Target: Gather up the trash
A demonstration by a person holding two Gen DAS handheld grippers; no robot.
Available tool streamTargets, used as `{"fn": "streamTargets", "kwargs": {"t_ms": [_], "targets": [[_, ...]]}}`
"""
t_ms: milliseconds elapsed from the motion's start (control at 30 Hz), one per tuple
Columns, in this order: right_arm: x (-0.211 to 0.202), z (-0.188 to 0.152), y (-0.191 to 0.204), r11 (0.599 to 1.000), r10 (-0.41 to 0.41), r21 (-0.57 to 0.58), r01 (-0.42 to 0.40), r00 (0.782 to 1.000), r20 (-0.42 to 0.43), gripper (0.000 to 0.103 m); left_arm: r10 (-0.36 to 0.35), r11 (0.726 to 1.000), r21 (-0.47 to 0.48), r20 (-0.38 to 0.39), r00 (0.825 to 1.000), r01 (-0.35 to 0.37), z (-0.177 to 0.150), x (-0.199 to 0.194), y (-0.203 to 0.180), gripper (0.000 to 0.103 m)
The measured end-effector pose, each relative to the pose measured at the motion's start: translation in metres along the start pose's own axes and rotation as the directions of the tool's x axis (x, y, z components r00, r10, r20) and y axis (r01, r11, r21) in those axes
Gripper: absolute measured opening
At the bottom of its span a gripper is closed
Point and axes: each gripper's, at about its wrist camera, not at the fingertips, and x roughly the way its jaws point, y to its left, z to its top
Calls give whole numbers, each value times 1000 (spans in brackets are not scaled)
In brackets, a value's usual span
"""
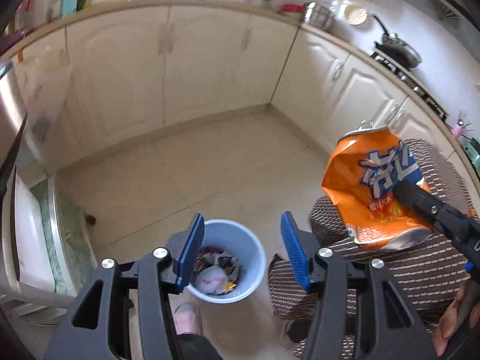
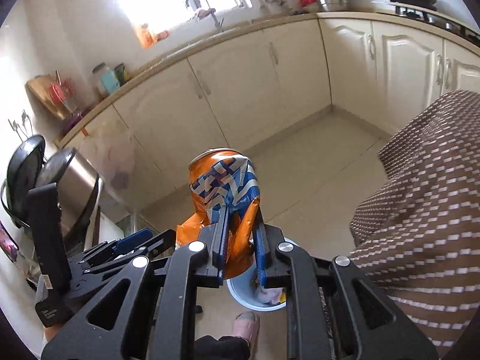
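Observation:
A crushed orange soda can (image 2: 223,180) with blue and white lettering is pinched between the blue pads of my right gripper (image 2: 241,234), held in the air above the floor. The can also shows in the left wrist view (image 1: 372,189), with a right finger (image 1: 420,201) across it. A light blue trash bin (image 1: 228,261) with wrappers and tissue inside stands on the floor below. My left gripper (image 1: 241,249) is open and empty, directly above the bin. In the right wrist view the bin (image 2: 240,295) is partly hidden behind the gripper.
Cream kitchen cabinets (image 1: 207,60) line the back and right walls under a counter with pots and a stove (image 1: 399,51). A steel appliance (image 2: 72,180) stands at the left. The person's brown patterned clothing (image 2: 426,210) fills the right side; a pink slipper (image 1: 187,318) is beside the bin.

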Motion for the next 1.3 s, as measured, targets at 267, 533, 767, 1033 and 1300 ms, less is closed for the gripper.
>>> {"fn": "streamTargets", "kwargs": {"t_ms": [267, 533, 767, 1033, 1300], "targets": [[-65, 27, -41, 982, -187, 25, 186, 969, 162, 14, -184, 970, 178, 86, 979, 167, 39, -17, -86, 52], [-222, 5, -174, 862, -503, 233, 451, 820, 274, 14, -406, 783, 510, -12, 914, 355, 25, -37, -323, 52], [-314, -31, -292, 740, -658, 392, 547, 709, 253, 13, -426, 619, 641, -212, 880, 454, -24, -16, -492, 52], [-341, -62, -365, 715, -661, 478, 511, 717, 222, 11, -319, 580, 705, -266, 910, 409, -55, 21, -579, 52], [-338, -62, -372, 726, -636, 496, 476, 739, 222, 10, -293, 588, 719, -238, 926, 370, -56, 45, -618, 41]]}}
